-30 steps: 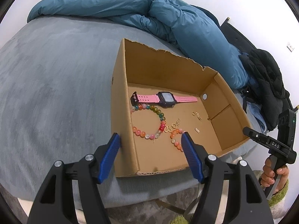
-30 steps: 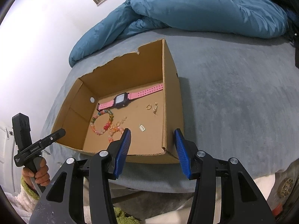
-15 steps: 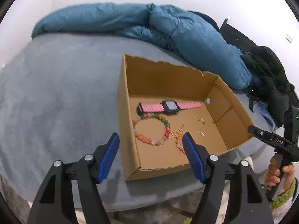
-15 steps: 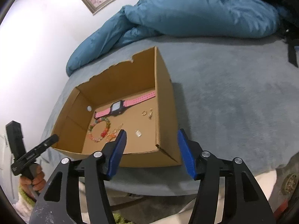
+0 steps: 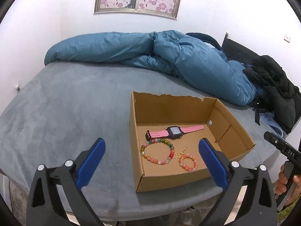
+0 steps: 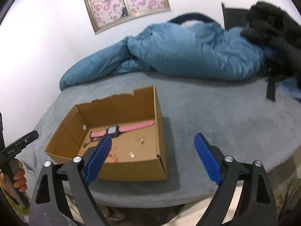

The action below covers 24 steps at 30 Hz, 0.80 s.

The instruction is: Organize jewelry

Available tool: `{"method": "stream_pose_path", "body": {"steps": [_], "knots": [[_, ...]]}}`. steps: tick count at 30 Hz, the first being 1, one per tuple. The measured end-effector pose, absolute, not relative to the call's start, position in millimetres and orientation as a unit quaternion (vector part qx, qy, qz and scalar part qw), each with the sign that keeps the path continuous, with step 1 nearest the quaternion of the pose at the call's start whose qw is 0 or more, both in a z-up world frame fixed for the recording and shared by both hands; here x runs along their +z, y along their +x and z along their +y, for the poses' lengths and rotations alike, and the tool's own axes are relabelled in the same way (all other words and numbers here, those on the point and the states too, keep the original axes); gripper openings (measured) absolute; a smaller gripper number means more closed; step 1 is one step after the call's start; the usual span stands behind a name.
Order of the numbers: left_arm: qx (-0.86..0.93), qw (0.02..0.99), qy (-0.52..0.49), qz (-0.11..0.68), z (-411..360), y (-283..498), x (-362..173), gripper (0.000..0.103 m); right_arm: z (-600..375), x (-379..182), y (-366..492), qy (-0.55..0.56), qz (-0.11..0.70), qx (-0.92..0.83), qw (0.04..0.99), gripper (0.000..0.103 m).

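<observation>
I am holding the left hand-held gripper (image 5: 152, 161) and right hand-held gripper (image 6: 152, 155) with jaws just spreading wide and empty, looking at the light, bendy pink watch (image 5: 174, 131) in the cardboard box (image 5: 233, 131), best pinched by its soft strap.

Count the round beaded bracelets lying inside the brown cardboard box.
2. The larger multicoloured beaded bracelet lies below the pink watch, by the left wall of the cardboard box. The smaller orange beaded bracelet lies to its right, toward the front wall.

2 wrist views, shared box (image 5: 190, 180)
</observation>
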State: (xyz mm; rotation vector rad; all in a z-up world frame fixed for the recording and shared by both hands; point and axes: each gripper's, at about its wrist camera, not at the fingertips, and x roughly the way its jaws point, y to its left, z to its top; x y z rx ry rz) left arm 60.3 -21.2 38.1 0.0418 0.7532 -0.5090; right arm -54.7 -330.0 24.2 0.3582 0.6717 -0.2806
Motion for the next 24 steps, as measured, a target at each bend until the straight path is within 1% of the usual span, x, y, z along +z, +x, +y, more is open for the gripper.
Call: {"method": "stream_pose_path", "body": {"steps": [5,14,18,24], "knots": [[-0.246,0.899,0.022,0.363,-30.3,53.7,41.9,0.097,-319.1,39.1,-57.3,0.149,0.303,-0.157,0.928,0.095],[-0.233,0.909,0.030,0.345,-39.1,43.7,47.8,0.097,-312.3,53.6,-61.0,0.125,0.283,-0.190,0.932,0.095],[-0.214,0.914,0.052,0.340,-45.1,38.4,49.9,0.097,-309.4,59.4,-62.8,0.118,0.278,-0.214,0.929,0.095],[-0.187,0.929,0.088,0.307,-49.3,21.6,59.4,0.097,-304.9,67.3,-73.0,0.105,0.256,-0.233,0.932,0.095]]}}
